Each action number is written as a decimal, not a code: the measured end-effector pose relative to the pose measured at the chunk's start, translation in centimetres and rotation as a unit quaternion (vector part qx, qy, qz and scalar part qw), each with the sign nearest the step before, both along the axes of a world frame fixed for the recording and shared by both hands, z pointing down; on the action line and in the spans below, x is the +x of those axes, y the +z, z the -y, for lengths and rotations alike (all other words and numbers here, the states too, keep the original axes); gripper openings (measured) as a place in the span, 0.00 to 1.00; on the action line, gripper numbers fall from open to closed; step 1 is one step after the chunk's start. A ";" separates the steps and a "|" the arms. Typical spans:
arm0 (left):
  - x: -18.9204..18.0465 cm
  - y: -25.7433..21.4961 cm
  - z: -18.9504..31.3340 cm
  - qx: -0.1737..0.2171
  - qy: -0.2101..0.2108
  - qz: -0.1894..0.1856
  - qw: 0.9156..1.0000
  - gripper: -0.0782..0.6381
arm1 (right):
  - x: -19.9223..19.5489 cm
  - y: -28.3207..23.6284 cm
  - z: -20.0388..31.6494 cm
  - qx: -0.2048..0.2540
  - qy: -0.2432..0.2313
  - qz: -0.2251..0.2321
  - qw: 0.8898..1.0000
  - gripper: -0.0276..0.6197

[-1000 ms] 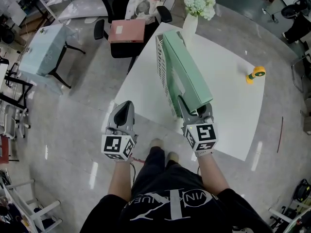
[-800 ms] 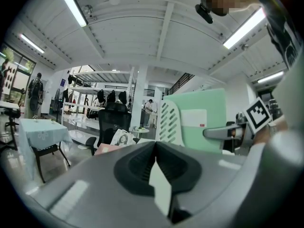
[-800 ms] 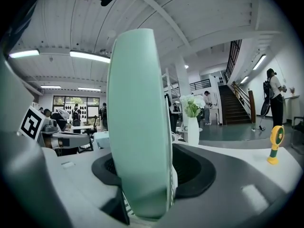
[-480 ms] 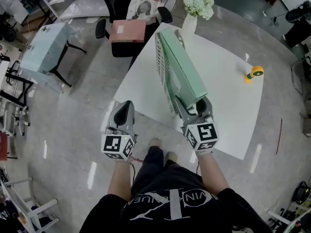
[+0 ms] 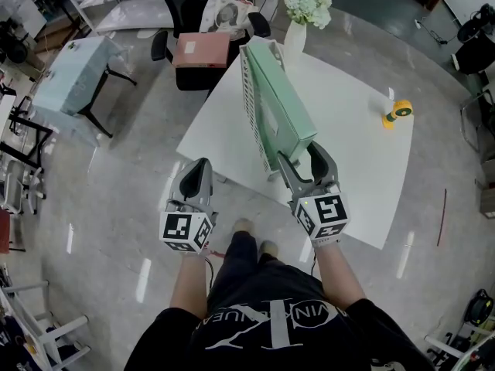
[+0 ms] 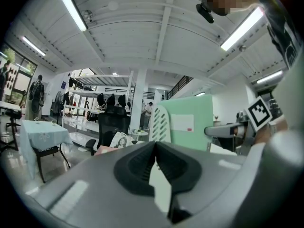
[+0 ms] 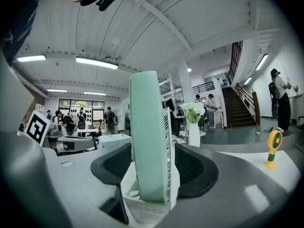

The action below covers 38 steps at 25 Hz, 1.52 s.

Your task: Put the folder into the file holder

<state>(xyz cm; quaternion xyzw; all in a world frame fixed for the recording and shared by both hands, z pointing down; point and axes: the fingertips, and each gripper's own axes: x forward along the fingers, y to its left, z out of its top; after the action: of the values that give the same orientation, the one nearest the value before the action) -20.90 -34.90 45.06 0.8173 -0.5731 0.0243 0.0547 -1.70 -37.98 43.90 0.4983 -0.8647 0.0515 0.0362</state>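
White table (image 5: 363,161) on a glossy grey floor (image 5: 131,168). My right gripper (image 5: 303,157) has just spread its jaws, which straddle the green folder (image 5: 282,103) in the file holder (image 5: 251,103). My left gripper (image 5: 197,168) has its jaws pressed together.

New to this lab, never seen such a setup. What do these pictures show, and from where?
A person holds a gripper in each hand. One picture looks down from a head camera; the others look along each gripper's jaws. On the white table stand a file holder with a green folder in it, a vase of flowers and a small yellow object. The jaws of the right gripper have just been opening, with folder and holder between them, untouched. The left gripper is shut, empty.
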 end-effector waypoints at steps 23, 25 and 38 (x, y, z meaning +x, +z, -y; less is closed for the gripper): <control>3.4 -2.5 -4.6 0.032 -0.003 -0.004 0.999 0.11 | 5.2 -2.3 -4.9 0.028 0.011 -0.006 1.000 0.16; 3.4 -2.9 -4.8 0.036 -0.004 -0.004 0.999 0.11 | 5.8 -2.8 -5.1 0.032 0.016 -0.008 0.999 0.14; 3.5 -5.3 -5.0 0.050 -0.015 -0.002 0.999 0.11 | 7.7 -5.0 -5.7 0.046 0.018 -0.002 0.999 0.05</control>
<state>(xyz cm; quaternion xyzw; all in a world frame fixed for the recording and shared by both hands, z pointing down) -17.36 -29.88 39.78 0.8102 -0.5859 -0.0069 0.0148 5.98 -32.24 38.85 0.5150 -0.8570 0.0114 0.0140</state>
